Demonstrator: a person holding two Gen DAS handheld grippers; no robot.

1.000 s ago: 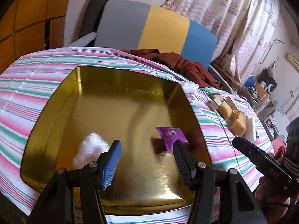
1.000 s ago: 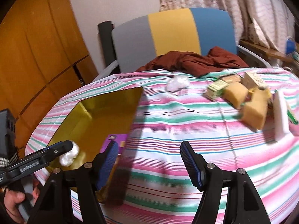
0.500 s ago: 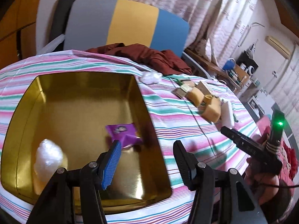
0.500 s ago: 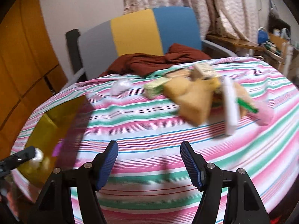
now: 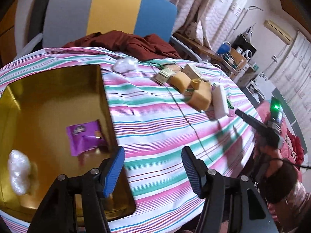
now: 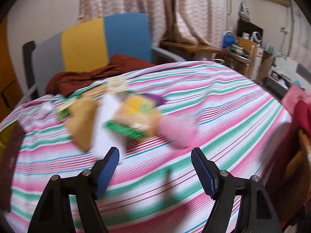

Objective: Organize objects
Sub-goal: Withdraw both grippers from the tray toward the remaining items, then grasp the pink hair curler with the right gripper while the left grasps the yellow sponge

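A striped cloth covers the worktop. Near its left edge sits a gold tin, which holds a purple packet against its right wall and a white plastic wad at its near-left corner. The left gripper hangs over the tin's near-right corner, its jaws opening with nothing between them.

Toward the worktop's far right edge lies a loose heap: yellow sponges, a small carton, a white block and, just beyond these in the right wrist view, a pink object (too blurred to name). Another white wad lies apart near the far edge, beside a maroon cloth draped from a chair.

The right gripper is over bare cloth just short of the heap, its jaws also opening and empty.
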